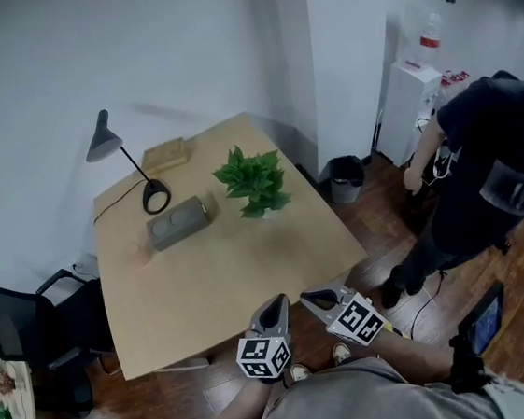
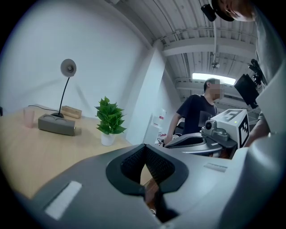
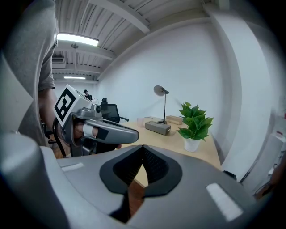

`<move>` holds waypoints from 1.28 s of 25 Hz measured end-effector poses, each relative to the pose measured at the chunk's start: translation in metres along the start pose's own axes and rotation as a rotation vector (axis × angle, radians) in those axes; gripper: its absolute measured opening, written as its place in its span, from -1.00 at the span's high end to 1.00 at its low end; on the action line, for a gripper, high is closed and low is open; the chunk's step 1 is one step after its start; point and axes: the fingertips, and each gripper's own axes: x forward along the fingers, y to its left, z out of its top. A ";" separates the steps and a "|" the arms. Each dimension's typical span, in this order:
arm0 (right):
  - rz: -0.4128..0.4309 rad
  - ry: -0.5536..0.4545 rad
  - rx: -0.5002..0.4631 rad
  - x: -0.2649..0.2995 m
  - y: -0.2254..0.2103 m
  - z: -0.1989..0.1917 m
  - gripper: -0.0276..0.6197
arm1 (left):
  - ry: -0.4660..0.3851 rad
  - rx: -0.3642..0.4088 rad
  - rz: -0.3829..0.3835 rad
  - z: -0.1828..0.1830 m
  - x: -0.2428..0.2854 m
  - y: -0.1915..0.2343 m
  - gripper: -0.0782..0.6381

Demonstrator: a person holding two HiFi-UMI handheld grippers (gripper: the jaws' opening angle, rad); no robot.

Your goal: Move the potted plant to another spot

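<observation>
The potted plant (image 1: 255, 181), green leaves in a small white pot, stands upright toward the far right of the wooden table (image 1: 223, 283). It also shows in the left gripper view as the plant (image 2: 109, 117) and in the right gripper view as the plant (image 3: 195, 120). Both grippers hover off the table's near edge, well short of the plant. My left gripper (image 1: 278, 305) is shut with nothing in it, its pads touching (image 2: 144, 154). My right gripper (image 1: 315, 296) beside it is also shut and empty (image 3: 143, 154).
On the table stand a black desk lamp (image 1: 125, 158), a grey box (image 1: 179, 223), a wooden block (image 1: 164, 154) and a small cup (image 1: 138, 254). A black chair (image 1: 41, 332) sits at the left. A person in dark clothes (image 1: 492, 168) stands at the right, near a bin (image 1: 344, 178).
</observation>
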 end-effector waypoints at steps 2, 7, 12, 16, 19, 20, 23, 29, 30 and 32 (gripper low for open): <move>0.010 -0.005 0.001 -0.003 0.002 -0.002 0.90 | 0.003 0.000 0.003 -0.002 0.001 -0.005 0.80; 0.037 -0.023 0.002 -0.011 0.003 0.005 0.90 | 0.000 0.001 0.018 -0.001 0.003 -0.013 0.80; 0.046 -0.037 -0.012 -0.014 0.001 0.008 0.90 | -0.011 0.003 0.036 0.001 0.003 -0.015 0.80; 0.058 -0.048 -0.021 -0.013 -0.001 0.014 0.90 | -0.023 0.005 0.049 0.006 0.003 -0.013 0.80; 0.062 -0.049 -0.019 -0.011 0.000 0.014 0.90 | -0.019 0.000 0.053 0.004 0.002 -0.012 0.80; 0.062 -0.050 -0.018 -0.010 0.001 0.014 0.90 | -0.017 0.000 0.054 0.003 0.002 -0.011 0.80; 0.071 -0.054 -0.022 -0.004 -0.001 0.016 0.90 | -0.018 0.001 0.064 0.005 0.003 -0.006 0.80; 0.076 -0.052 -0.033 -0.002 -0.006 0.022 0.90 | -0.026 0.001 0.066 0.011 0.008 -0.003 0.80; 0.077 -0.051 -0.034 -0.002 -0.007 0.023 0.90 | -0.025 0.003 0.064 0.012 0.009 -0.002 0.80; 0.076 -0.049 -0.036 -0.003 -0.010 0.025 0.90 | -0.022 0.005 0.059 0.013 0.011 -0.002 0.80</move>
